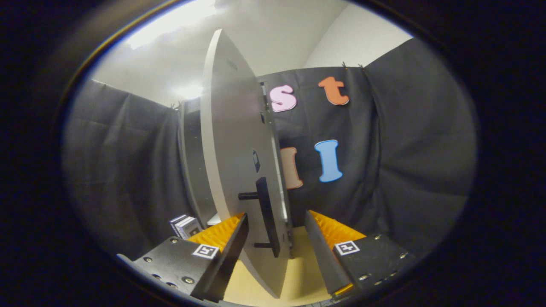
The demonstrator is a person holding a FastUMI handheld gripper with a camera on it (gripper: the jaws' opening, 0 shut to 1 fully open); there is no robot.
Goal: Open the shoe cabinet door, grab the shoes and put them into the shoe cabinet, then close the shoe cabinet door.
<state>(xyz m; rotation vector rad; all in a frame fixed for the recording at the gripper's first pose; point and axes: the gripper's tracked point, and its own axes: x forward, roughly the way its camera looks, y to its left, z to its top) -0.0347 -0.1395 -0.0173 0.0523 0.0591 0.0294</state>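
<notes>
The shoe cabinet door (232, 140), a tall pale grey panel, stands swung out edge-on toward me. Its dark bar handle (266, 215) sticks out from the door's lower half. My gripper (275, 228) is open, with the handle and the door's edge in the gap between the two fingers; neither finger presses on it. The cabinet's dark body (192, 170) shows behind the door to the left. A small part of a shoe or box (184, 225) shows low beside the cabinet, just beyond the left finger.
Black cloth walls close the booth on the left, behind and on the right. A light wooden floor (305, 273) lies under the fingers. A white ceiling with a bright lamp glare is above.
</notes>
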